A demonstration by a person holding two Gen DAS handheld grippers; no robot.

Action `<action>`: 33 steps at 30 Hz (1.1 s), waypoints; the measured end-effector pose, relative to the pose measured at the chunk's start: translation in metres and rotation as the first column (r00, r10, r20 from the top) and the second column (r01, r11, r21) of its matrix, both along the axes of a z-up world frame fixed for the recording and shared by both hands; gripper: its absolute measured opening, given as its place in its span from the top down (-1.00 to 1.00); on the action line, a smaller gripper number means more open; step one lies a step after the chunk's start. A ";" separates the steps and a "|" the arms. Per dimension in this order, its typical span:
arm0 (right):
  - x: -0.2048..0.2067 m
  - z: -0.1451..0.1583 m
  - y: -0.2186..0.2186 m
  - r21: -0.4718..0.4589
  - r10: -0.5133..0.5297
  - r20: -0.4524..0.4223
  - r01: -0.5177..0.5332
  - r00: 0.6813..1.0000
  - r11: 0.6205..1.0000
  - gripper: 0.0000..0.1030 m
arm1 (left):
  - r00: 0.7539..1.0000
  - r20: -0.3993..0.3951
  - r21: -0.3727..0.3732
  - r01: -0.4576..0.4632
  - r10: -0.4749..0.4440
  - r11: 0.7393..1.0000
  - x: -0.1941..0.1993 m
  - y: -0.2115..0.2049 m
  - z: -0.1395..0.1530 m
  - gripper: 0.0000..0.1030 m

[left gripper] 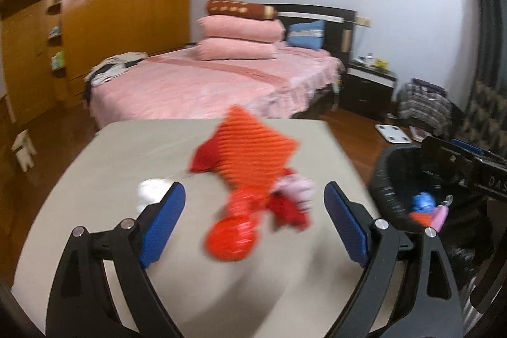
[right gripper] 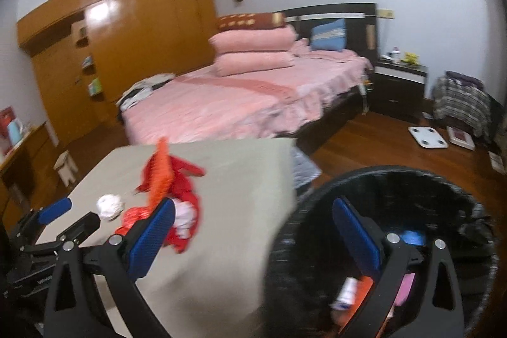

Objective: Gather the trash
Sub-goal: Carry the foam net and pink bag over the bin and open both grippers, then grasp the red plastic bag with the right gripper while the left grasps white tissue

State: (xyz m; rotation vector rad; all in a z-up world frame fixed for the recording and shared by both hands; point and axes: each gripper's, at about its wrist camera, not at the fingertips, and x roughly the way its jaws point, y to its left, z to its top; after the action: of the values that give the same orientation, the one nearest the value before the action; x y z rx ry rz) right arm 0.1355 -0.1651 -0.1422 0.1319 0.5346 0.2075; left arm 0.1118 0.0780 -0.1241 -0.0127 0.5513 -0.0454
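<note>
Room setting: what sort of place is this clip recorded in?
A home bedroom, most likely. A bed with a pink cover and stacked pillows fills the middle, a wooden wardrobe lines the far wall, and a dark nightstand sits beside the bed. The trash lies on a beige table in the foreground.

Both grippers tilt downward with blue-padded fingers spread wide, empty: left gripper (left gripper: 255, 224), right gripper (right gripper: 253, 243).

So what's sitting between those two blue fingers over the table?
In the left wrist view, red and orange wrappers lie between the left gripper's open fingers.
</note>
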 end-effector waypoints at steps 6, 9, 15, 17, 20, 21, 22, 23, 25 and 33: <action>-0.002 -0.014 0.057 -0.019 0.090 -0.003 -0.090 0.996 0.996 -0.89 | 0.994 -0.037 0.016 -0.106 0.106 0.994 -0.005 0.049 -0.015 -0.69; -0.002 -0.022 0.081 -0.022 0.131 0.000 -0.131 0.991 0.991 -0.89 | 0.988 -0.054 0.017 -0.141 0.141 0.990 -0.005 0.067 -0.024 -0.69; 0.010 -0.039 0.120 -0.026 0.156 -0.053 -0.157 0.986 0.987 -0.89 | 0.981 -0.084 0.045 -0.173 0.176 0.984 0.001 0.090 -0.039 -0.69; 0.014 -0.046 0.132 -0.032 0.155 -0.069 -0.157 0.986 0.987 -0.89 | 0.978 -0.100 0.041 -0.180 0.183 0.983 0.004 0.099 -0.044 -0.69; 0.019 -0.055 0.149 -0.056 0.150 -0.089 -0.155 0.985 0.986 -0.89 | 0.974 -0.120 0.019 -0.192 0.193 0.981 0.009 0.114 -0.048 -0.69; 0.020 -0.058 0.153 -0.062 0.150 -0.091 -0.156 0.984 0.986 -0.89 | 0.974 -0.121 0.013 -0.193 0.194 0.981 0.010 0.115 -0.048 -0.69; 0.022 -0.061 0.159 -0.074 0.151 -0.098 -0.158 0.984 0.985 -0.89 | 0.973 -0.123 0.012 -0.195 0.195 0.981 0.011 0.118 -0.048 -0.69; 0.024 -0.063 0.162 -0.079 0.152 -0.103 -0.160 0.983 0.984 -0.89 | 0.972 -0.124 0.015 -0.197 0.197 0.980 0.012 0.121 -0.048 -0.69; 0.026 -0.067 0.167 -0.088 0.154 -0.112 -0.164 0.982 0.983 -0.88 | 0.972 -0.125 0.014 -0.197 0.197 0.980 0.013 0.126 -0.049 -0.69; 0.035 -0.076 0.186 -0.120 0.181 -0.161 -0.201 0.970 0.972 -0.60 | 0.967 -0.165 -0.034 -0.201 0.193 0.979 0.015 0.138 -0.059 -0.60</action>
State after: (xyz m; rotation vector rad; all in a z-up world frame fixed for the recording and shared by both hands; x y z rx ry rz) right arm 0.1703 0.0210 -0.2181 -0.0377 0.7093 0.3509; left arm 0.1265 0.2155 -0.1832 -0.1211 0.7086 0.1371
